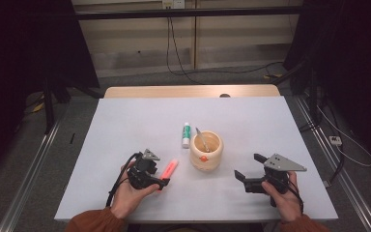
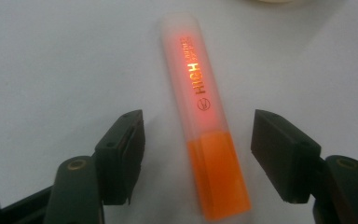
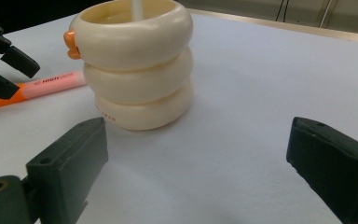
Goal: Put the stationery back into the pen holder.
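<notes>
The left gripper [image 2: 198, 158] has its fingers [image 2: 121, 156] set either side of the orange highlighter [image 2: 205, 126], low in the frame, gaps showing on both sides. The highlighter lies flat on the pale surface [image 1: 125, 125], frosted cap pointing away, solid orange end between the fingers. Lower right, the right gripper [image 1: 247, 170] stands wide apart, empty, facing the cream ringed holder [image 1: 206, 151].
</notes>
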Available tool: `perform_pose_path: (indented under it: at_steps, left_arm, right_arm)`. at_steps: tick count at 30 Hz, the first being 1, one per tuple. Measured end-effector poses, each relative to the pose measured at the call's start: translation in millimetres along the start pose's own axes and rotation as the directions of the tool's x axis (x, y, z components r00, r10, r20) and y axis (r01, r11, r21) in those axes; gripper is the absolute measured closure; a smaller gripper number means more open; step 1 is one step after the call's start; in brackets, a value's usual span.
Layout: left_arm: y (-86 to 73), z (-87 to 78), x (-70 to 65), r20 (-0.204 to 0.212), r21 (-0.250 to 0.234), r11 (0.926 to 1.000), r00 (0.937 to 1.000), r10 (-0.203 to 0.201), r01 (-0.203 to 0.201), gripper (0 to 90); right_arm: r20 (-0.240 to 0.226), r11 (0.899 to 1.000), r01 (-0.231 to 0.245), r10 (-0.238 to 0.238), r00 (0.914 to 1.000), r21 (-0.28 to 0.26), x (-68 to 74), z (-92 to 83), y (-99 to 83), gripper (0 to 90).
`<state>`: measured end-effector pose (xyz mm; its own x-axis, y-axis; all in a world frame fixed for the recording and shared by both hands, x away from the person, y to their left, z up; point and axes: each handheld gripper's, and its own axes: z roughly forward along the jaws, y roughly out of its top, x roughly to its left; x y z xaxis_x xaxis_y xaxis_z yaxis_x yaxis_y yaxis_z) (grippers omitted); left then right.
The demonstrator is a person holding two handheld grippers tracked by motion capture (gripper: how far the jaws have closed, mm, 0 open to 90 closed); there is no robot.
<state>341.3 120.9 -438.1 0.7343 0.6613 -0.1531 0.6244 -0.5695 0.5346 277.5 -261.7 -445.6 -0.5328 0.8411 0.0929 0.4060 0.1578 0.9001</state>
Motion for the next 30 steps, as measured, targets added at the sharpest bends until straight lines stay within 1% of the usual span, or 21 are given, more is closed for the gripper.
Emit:
perform_pose_path:
  at_steps: [1,2,3,4,7,8,9,11,12,13,15,16,19,21,23,24,27,30]
  left_arm:
    - [0.0,0.7,-0.8,0.009,0.006,1.0000,1.0000,0.002,-0.002,42.6]
    - [-0.1,1.7,-2.1,0.001,0.008,1.0000,1.0000,0.001,-0.001,45.4]
    - [0.1,3.0,-3.0,-0.003,0.020,0.9998,1.0000,0.005,-0.005,45.5]
    - [0.0,3.7,-3.8,-0.012,0.019,0.9998,0.9999,0.011,-0.011,47.2]
    - [-0.3,3.9,-4.8,-0.029,0.013,0.9999,0.9996,0.003,-0.003,50.2]
    - [-0.5,3.9,-4.8,-0.034,0.012,0.9999,0.9994,0.000,0.000,53.1]
    - [-0.6,4.0,-5.0,-0.035,0.012,0.9999,0.9994,-0.003,0.003,53.7]
    - [-0.6,4.2,-7.3,-0.045,0.017,0.9998,0.9989,0.009,-0.008,54.9]
    - [-0.5,4.6,-9.4,-0.069,0.020,0.9997,0.9974,0.017,-0.016,55.1]
    - [-0.4,4.8,-11.0,-0.079,0.022,0.9995,0.9966,0.022,-0.021,55.5]
    - [-0.3,5.3,-12.3,-0.080,0.026,0.9994,0.9965,0.025,-0.023,56.5]
    - [-0.1,5.1,-12.9,-0.087,0.028,0.9992,0.9957,0.030,-0.028,57.5]
    - [0.1,5.7,-15.6,-0.094,0.031,0.9989,0.9948,0.039,-0.036,61.5]
    - [0.6,6.0,-16.2,-0.089,0.034,0.9987,0.9952,0.040,-0.037,64.5]
    - [0.8,6.0,-14.9,-0.079,0.036,0.9989,0.9964,0.031,-0.029,66.6]
    - [0.8,6.3,-14.6,-0.073,0.034,0.9992,0.9971,0.023,-0.020,66.7]
    - [0.8,6.1,-14.1,-0.071,0.033,0.9993,0.9973,0.019,-0.016,66.9]
    - [1.1,5.2,-11.0,-0.052,0.027,0.9996,0.9986,0.002,-0.001,67.1]
  right_arm:
    - [-0.001,1.000,0.000,0.000,1.0000,0.000,-0.1,0.1,0.0,5.1]
    - [-0.001,1.000,0.000,0.000,1.0000,0.000,-0.2,0.2,0.0,5.1]
    - [0.000,1.000,0.000,0.000,1.0000,0.000,-0.1,0.2,0.0,5.1]
    - [-0.001,1.000,0.000,0.000,1.0000,0.000,0.0,0.2,0.0,5.1]
    - [-0.002,1.000,0.001,-0.001,1.0000,-0.001,0.1,0.0,0.0,5.1]
    - [-0.002,1.000,0.002,-0.002,1.0000,-0.001,0.1,0.0,0.0,5.1]
    - [-0.002,1.000,0.004,-0.004,1.0000,-0.002,0.0,0.1,0.0,5.1]
    - [-0.003,1.000,0.003,-0.003,1.0000,-0.002,0.0,0.1,0.0,5.1]
    - [-0.003,1.000,0.003,-0.003,1.0000,-0.002,0.0,0.1,0.1,5.0]
    - [-0.002,1.000,0.003,-0.003,1.0000,-0.002,0.0,0.2,0.1,5.1]
    - [-0.002,1.000,0.002,-0.002,1.0000,-0.002,0.0,0.2,0.1,5.0]
    - [-0.002,1.000,0.004,-0.004,1.0000,-0.003,0.0,0.2,0.1,5.0]
    - [-0.003,1.000,0.003,-0.003,1.0000,-0.002,0.1,0.2,0.1,5.0]
    - [-0.003,1.000,0.005,-0.005,1.0000,-0.003,0.1,0.2,0.1,5.0]
    - [-0.004,1.000,0.005,-0.005,1.0000,-0.003,0.3,0.2,0.1,5.0]
    - [-0.003,1.000,0.006,-0.006,1.0000,-0.003,0.2,0.2,0.1,5.0]
    - [-0.003,1.000,0.005,-0.005,1.0000,-0.003,0.1,0.0,0.0,5.0]
    - [-0.004,1.000,0.005,-0.005,1.0000,-0.003,0.3,-0.1,0.0,5.0]
